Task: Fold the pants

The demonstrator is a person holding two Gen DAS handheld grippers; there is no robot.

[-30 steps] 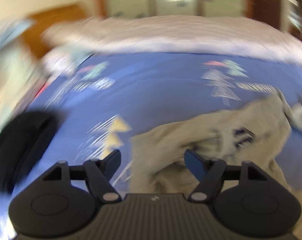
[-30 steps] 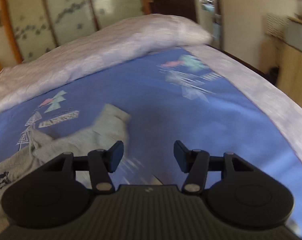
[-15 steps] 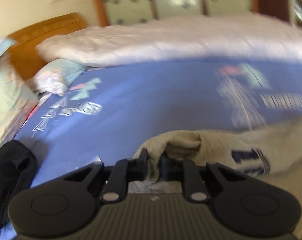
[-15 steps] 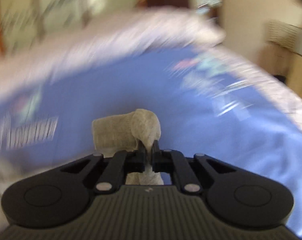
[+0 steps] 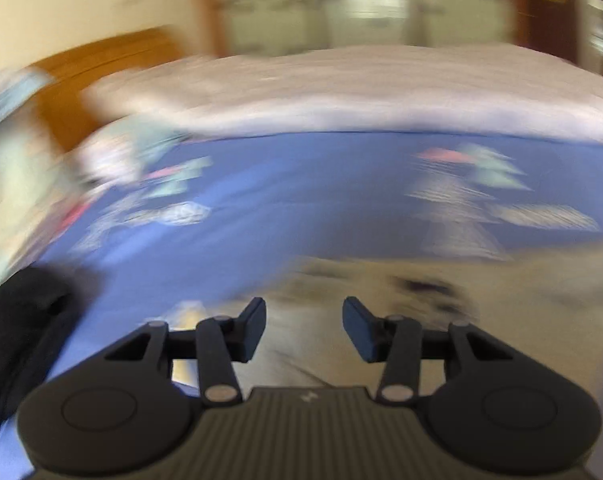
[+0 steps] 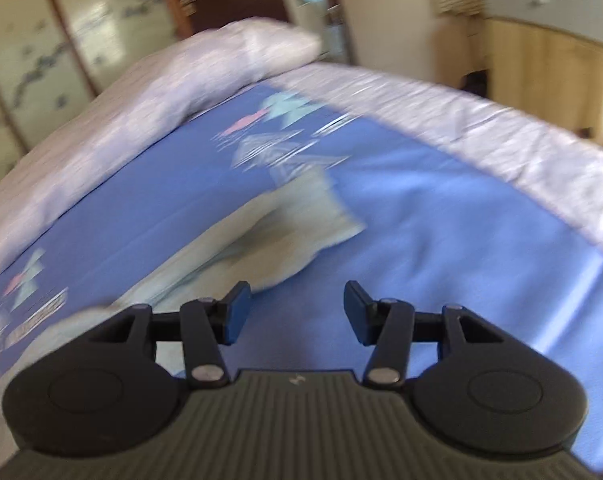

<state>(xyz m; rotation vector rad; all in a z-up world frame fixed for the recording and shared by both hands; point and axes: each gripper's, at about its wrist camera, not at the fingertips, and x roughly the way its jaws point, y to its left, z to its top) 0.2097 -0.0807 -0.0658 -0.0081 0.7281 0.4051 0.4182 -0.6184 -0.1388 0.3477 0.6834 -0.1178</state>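
**Both grippers apart above the pants on the bed**

Behind the bed we see pale sliding doors [image 6: 41, 60] with a soft pattern, and at the right side a wooden cabinet [image 6: 541, 40] stands by the wall. On the bed lies a blue sheet [image 5: 301, 200] with printed shapes, and a light quilt [image 5: 381, 92] is bunched along its far edge.

We find the beige pants [image 6: 285, 224] spread flat on the blue sheet. In the right wrist view one leg reaches away from us, to the upper right of the left finger. In the left wrist view the pants [image 5: 481, 320] fill the lower right part, strongly blurred (a dark mark on the cloth cannot be read).

We see the left gripper [image 5: 304, 329] with its fingers apart and opening; the cloth lies below them, and nothing is pinched between them. The right gripper [image 6: 296, 312] also has its fingers apart and opening, with only blue sheet in the gap.

A black garment [image 5: 17, 340] lies at the left border of the left wrist view, on the sheet, apart from the pants.
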